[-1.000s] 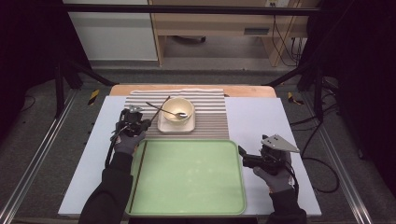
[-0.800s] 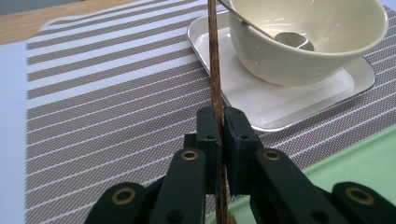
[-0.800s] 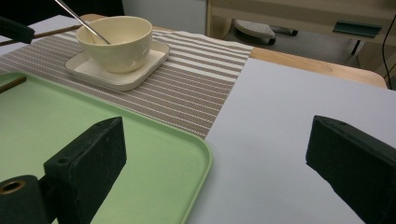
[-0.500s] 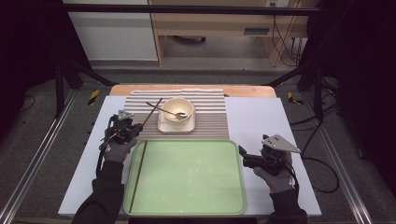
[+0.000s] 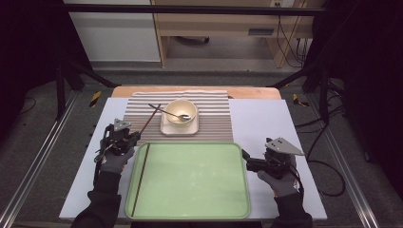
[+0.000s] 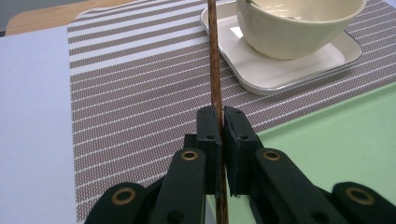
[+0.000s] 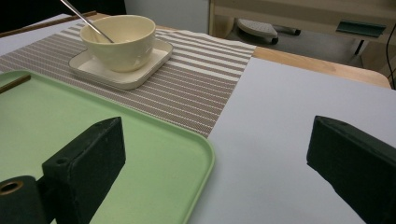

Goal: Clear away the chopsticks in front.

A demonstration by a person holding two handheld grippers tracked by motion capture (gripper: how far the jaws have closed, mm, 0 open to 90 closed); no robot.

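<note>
On tray (image 5: 190,209), one chopstick (image 5: 140,179); between left gripper (image 6: 218,122) fingers, another.

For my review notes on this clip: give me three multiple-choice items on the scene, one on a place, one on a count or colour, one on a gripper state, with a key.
1. Where does the loose chopstick lie?
A. in the bowl
B. along the tray's left side
C. on the bare white table

2. What colour is the tray?
A. green
B. blue
C. red

3. How does the left gripper stand?
A. wide open
B. shut on nothing
C. shut on a chopstick

Key: 1 B, the high view shows the dark stick inside the tray by its left rim. 2 A, the tray is pale green. 3 C, in the left gripper view the jaws press on the held chopstick, which points toward the bowl.
</note>
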